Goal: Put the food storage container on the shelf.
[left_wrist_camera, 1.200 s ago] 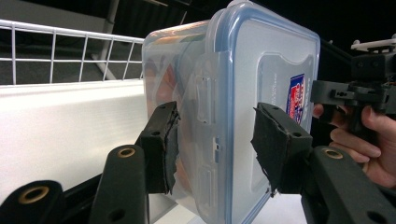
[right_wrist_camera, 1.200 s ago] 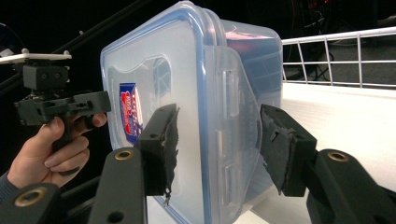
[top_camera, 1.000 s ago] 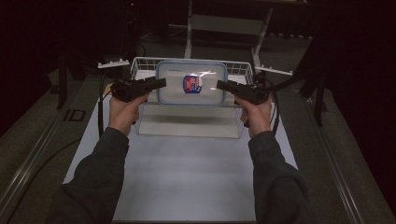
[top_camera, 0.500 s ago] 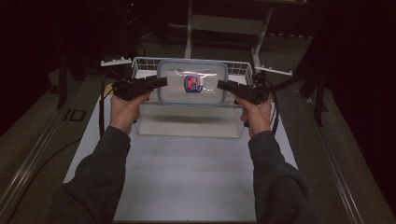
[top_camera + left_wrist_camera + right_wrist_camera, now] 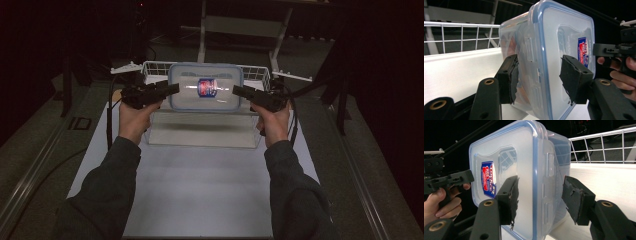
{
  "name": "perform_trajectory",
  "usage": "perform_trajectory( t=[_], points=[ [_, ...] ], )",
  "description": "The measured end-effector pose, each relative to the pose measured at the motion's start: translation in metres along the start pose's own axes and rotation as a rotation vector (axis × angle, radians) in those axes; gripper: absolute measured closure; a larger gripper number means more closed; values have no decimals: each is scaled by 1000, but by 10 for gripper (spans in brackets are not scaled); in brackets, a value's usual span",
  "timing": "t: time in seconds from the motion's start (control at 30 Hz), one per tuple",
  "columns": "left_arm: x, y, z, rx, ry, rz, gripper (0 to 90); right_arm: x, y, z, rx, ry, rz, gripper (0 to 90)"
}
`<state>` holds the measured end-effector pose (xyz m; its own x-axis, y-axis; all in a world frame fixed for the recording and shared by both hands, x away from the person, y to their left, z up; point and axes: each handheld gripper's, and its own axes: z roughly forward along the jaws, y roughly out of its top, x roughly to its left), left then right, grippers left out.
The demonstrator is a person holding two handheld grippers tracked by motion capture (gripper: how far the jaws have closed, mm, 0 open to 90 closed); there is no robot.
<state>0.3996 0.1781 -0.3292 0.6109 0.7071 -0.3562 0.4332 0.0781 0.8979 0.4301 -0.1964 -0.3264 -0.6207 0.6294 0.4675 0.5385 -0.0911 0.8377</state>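
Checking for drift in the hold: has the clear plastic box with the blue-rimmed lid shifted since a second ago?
No. In the high view the clear plastic box with the blue-rimmed lid sits at the same spot against the white wire basket behind it.

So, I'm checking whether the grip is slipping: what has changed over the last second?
The left gripper and the right gripper have both just been opening their jaws a little, with the lidded container still clamped between them at its two ends. Nothing else has changed: both hands are in place, and the container is held up in front of the wire basket, lid towards the person.
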Motion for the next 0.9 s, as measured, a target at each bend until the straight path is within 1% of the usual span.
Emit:
perform_trajectory(
  t=[0.1,0.13,0.17,0.23,0.27,0.3,0.33,0.4,0.5,0.53,0.6,0.63,0.67,0.7,0.73,0.77,0.8,0.83,0.87,0.9],
  points=[
    [1,-1,0,2,-5,-4,477,-1,0,1,2,-4,2,471],
    [0,-1,1,12,0,8,469,-2,0,2,11,-13,-1,483],
    [0,-2,2,16,-1,7,456,-2,-1,3,22,-23,-7,477],
    [0,-2,3,19,-9,5,424,-1,-4,10,66,-50,-41,413],
    [2,-3,5,15,-13,-8,413,0,-6,13,78,-61,-52,399],
    [2,-3,5,15,-13,-8,412,0,-6,13,78,-61,-52,399],
    [3,-3,5,14,-19,-15,412,0,-7,14,66,-62,-43,404],
    [6,-2,6,13,-25,-28,411,-4,-7,15,56,-41,-8,407],
    [7,-1,7,11,-29,-26,411,-3,-7,15,58,-45,-15,409],
    [8,-1,8,10,-30,-28,411,-2,-7,13,59,-50,-25,419],
    [10,1,9,9,-32,-34,411,-1,-8,13,58,-56,-28,419],
    [10,2,11,2,-12,-33,413,0,-9,12,54,-64,-33,417],
    [10,2,11,2,-12,-33,418,0,-9,12,54,-64,-33,417],
    [10,3,11,1,4,-30,432,1,-9,11,43,-55,-21,414],
    [10,5,14,12,32,-17,440,1,-10,10,31,-53,-12,413],
    [11,6,15,17,39,-11,429,1,-10,9,19,-51,-11,414],
    [11,6,15,17,39,-11,461,1,-10,9,19,-51,-11,414],
    [11,6,15,17,39,-11,461,2,-9,8,7,-52,-5,414],
    [9,6,19,30,61,5,461,2,-9,8,7,-52,-5,409],
    [9,6,19,27,67,9,450,1,-9,6,-23,-60,10,401]
  ],
)
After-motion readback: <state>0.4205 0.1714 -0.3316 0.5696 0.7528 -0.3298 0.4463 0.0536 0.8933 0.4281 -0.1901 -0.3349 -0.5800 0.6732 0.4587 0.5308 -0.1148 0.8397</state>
